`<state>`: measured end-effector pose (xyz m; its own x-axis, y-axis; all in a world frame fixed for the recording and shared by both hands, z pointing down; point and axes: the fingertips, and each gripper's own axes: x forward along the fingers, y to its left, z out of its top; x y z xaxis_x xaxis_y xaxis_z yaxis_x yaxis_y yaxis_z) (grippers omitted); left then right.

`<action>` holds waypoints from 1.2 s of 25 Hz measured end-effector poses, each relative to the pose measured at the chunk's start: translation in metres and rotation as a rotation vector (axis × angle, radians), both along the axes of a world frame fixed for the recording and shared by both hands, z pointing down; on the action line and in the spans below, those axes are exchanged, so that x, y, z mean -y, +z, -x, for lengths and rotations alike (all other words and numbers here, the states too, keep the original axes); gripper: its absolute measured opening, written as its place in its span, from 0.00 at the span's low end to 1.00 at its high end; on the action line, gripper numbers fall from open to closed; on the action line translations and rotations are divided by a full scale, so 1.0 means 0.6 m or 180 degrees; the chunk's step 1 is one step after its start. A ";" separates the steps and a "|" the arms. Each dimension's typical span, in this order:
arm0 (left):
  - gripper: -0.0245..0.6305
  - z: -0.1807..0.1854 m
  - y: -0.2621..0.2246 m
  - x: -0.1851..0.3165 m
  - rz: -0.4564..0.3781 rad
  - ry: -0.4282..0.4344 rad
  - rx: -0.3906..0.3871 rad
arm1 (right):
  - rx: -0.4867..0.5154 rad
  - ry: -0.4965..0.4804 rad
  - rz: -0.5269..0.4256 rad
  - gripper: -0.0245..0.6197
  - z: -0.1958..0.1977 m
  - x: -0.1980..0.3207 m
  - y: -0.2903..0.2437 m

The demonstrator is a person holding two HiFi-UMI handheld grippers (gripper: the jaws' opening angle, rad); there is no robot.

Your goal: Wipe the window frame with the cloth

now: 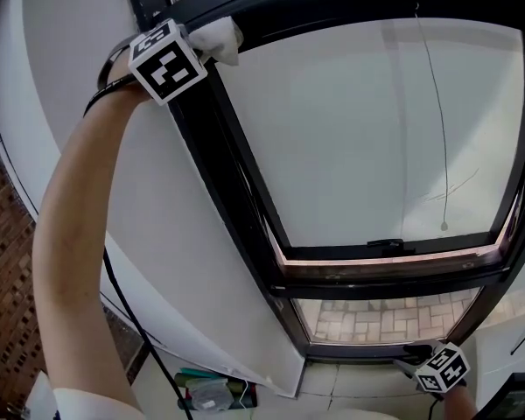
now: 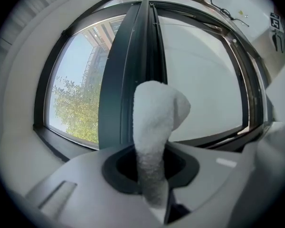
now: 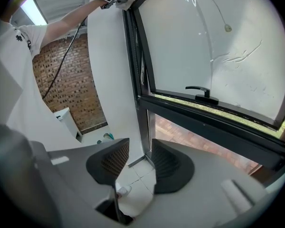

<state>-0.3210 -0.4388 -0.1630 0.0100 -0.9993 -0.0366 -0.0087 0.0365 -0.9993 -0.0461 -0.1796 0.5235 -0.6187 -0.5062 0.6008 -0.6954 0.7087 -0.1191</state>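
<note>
**At the window.** The left gripper [image 2: 149, 167], held high on the person's outstretched arm [image 1: 70, 226], is clamped on a white cloth [image 2: 156, 113]. The cloth rises from between its jaws as a folded, rounded wad. Just past the cloth's tip stands the dark upright of the window frame [image 2: 133, 65]. In the head view the cloth sits at the frame's top corner, where that upright meets the upper rail. Left of the upright, beyond clear glass, a leafy tree [image 2: 76, 106] shows in daylight. To the upright's right is a pale, opaque-looking pane [image 2: 204, 84]. A black cable [image 1: 127, 309] hangs down from the gripper alongside the arm.

The right gripper [image 3: 135, 158] is held low, well apart from the left one and near the frame's bottom corner. Its two ribbed jaws stand apart with nothing between them, and only white floor tiles [image 3: 137, 177] show through the gap. Straight ahead of it the frame's upright runs down to the floor. Above and to its right, a black window handle [image 3: 198, 90] sits on the sash's lower rail. Reddish brick paving [image 3: 199, 139] shows through the low pane beneath that rail. To the gripper's left are a white wall [image 3: 109, 80] and, farther off, a brick wall [image 3: 69, 84].
</note>
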 end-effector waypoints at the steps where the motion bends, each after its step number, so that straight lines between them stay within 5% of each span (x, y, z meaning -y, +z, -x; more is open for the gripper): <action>1: 0.18 0.002 0.006 0.000 0.0005 0.0019 0.0001 | 0.0000 0.0004 0.0006 0.27 0.005 -0.004 0.000; 13: 0.18 0.000 0.112 0.016 -0.0047 0.0039 0.0154 | -0.0079 0.0067 0.0032 0.27 0.018 -0.031 -0.005; 30: 0.18 -0.010 0.404 0.092 0.0561 -0.0001 -0.0002 | -0.0085 0.0019 0.0124 0.27 0.015 -0.059 0.001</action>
<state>-0.3152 -0.4941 0.0793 0.0099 -0.9902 0.1391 -0.0092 -0.1392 -0.9902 -0.0552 -0.1442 0.5240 -0.5992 -0.4858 0.6364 -0.7029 0.6997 -0.1277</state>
